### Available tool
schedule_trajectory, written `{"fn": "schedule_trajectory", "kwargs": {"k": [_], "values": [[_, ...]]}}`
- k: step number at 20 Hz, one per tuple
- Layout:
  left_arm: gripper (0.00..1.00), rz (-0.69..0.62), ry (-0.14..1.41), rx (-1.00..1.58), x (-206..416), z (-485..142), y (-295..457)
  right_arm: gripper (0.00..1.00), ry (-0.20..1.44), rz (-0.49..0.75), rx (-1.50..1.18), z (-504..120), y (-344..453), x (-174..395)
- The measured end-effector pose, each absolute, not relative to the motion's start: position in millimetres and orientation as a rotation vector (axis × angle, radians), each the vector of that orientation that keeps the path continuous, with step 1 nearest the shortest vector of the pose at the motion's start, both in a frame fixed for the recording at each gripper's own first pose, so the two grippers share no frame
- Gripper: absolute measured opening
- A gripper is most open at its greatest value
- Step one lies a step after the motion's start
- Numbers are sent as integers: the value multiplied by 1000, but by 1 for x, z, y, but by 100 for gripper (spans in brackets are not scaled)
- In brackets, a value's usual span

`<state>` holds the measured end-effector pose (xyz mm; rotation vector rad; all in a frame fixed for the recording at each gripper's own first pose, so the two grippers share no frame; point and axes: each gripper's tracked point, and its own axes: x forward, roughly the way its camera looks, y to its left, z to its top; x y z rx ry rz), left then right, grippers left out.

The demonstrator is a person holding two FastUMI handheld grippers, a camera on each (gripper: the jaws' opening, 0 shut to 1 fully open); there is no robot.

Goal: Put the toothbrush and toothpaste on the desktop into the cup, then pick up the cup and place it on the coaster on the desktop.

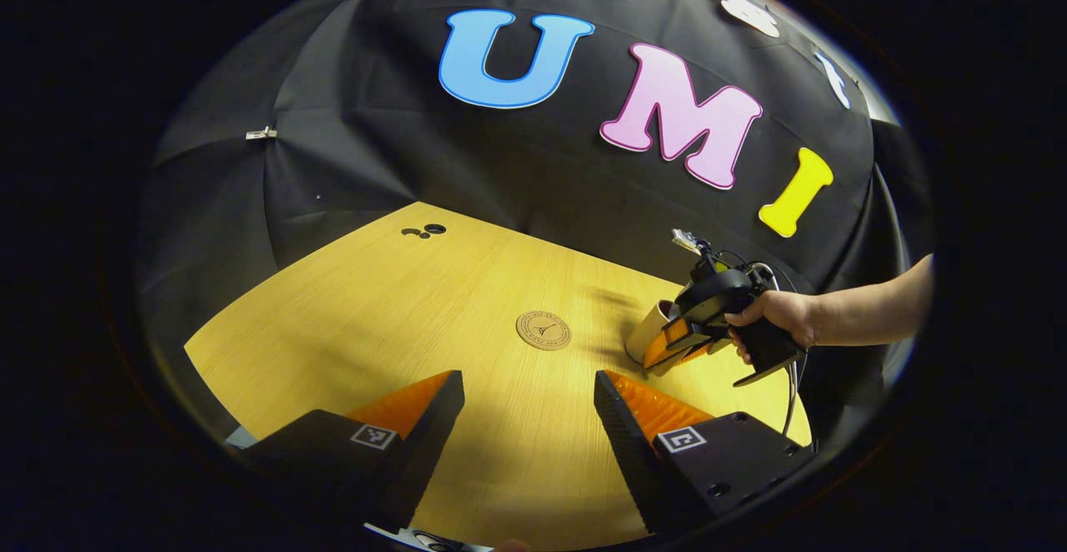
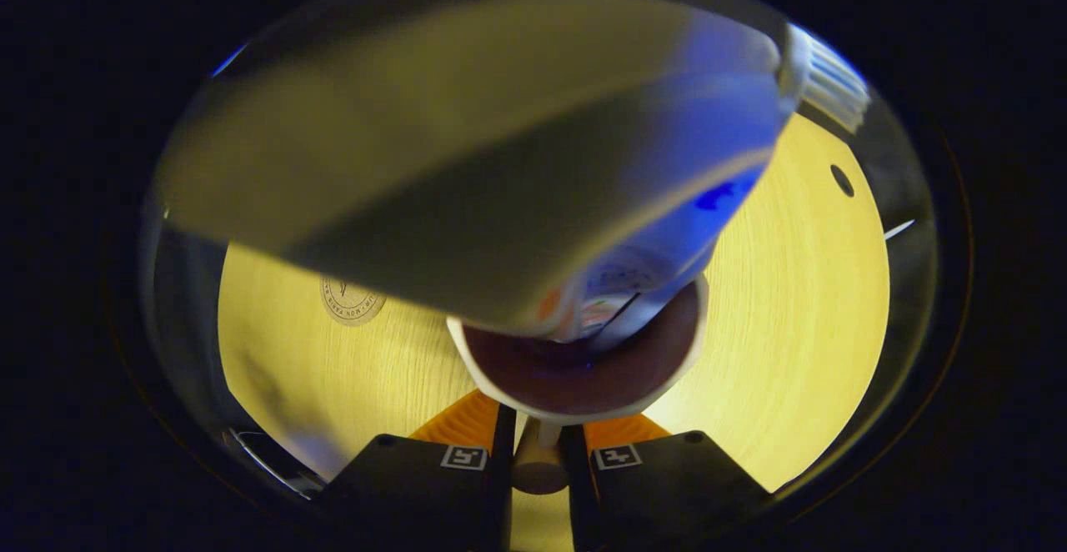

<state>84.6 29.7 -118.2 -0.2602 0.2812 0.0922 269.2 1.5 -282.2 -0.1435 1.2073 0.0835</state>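
black cloth backs the wooden counter. right gripper has its jaws closed on the cup handle, likely for lifting; toothpaste already leans in the cup. coaster lies near, bare counter between. left gripper hovers with jaws wide, holding nothing, well apart.

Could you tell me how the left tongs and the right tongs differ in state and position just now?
The left tongs stand open and hold nothing; the right tongs are shut on the handle of the cup. The left tongs hover over bare desktop short of the coaster; the right tongs sit beside it, with the toothpaste in the cup. Both point over the same desktop.
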Motion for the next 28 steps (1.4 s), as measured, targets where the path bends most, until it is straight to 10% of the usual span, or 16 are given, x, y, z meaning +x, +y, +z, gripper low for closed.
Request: {"fn": "schedule_trajectory", "kwargs": {"k": [28], "values": [[97,131,301,-274,65,-138,42,29,1001,297,-253,-235,118,294]]}}
